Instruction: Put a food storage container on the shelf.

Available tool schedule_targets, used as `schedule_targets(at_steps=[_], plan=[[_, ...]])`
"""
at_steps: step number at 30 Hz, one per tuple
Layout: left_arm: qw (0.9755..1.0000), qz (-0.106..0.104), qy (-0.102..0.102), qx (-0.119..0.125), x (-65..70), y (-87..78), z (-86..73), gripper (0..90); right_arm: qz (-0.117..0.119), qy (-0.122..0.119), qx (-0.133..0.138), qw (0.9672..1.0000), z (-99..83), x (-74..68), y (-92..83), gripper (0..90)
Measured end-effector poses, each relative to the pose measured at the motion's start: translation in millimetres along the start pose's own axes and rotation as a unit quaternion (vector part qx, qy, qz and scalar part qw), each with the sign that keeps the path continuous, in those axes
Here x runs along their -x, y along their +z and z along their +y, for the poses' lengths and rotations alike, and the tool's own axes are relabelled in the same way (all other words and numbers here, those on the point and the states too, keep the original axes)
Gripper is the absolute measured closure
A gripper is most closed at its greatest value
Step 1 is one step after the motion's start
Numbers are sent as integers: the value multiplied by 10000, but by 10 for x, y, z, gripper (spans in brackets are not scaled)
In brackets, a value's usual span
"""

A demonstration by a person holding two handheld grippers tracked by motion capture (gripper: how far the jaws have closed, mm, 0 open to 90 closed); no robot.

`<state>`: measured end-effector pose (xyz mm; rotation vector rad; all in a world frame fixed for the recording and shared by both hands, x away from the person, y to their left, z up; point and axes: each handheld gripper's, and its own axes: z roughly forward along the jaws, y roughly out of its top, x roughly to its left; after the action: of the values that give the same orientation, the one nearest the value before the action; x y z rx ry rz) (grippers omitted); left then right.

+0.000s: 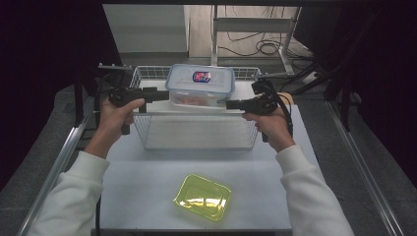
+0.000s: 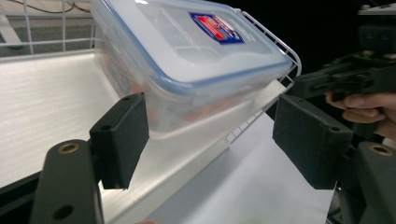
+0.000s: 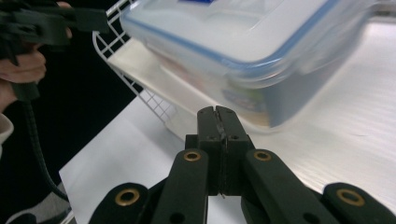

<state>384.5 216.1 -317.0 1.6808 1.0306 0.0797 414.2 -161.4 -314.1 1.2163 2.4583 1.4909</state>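
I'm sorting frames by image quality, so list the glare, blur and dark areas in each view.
High view: black surroundings, bright table, glare on the yellow tray. Left gripper view: container fairly sharp, white sheen on its lid, dark top right. Right gripper view: container soft with blur, shut right gripper sharp, left side dark.

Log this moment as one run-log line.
left hand-held gripper: open beside clear lidded container | right hand-held gripper: shut, empty, near container | container: in wire basket | yellow tray: on table, untouched
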Motion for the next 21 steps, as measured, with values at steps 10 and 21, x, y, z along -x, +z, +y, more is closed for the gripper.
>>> schedule_targets(at_steps=[10,21], plan=[[9999,-66,57,-83,10,-16,-82,263,-259,-18,23,9997,28,51,155,891],[9999,-92,15,-115,-14,16,-129,262,-383,89,155,9991,65,150,163,892]])
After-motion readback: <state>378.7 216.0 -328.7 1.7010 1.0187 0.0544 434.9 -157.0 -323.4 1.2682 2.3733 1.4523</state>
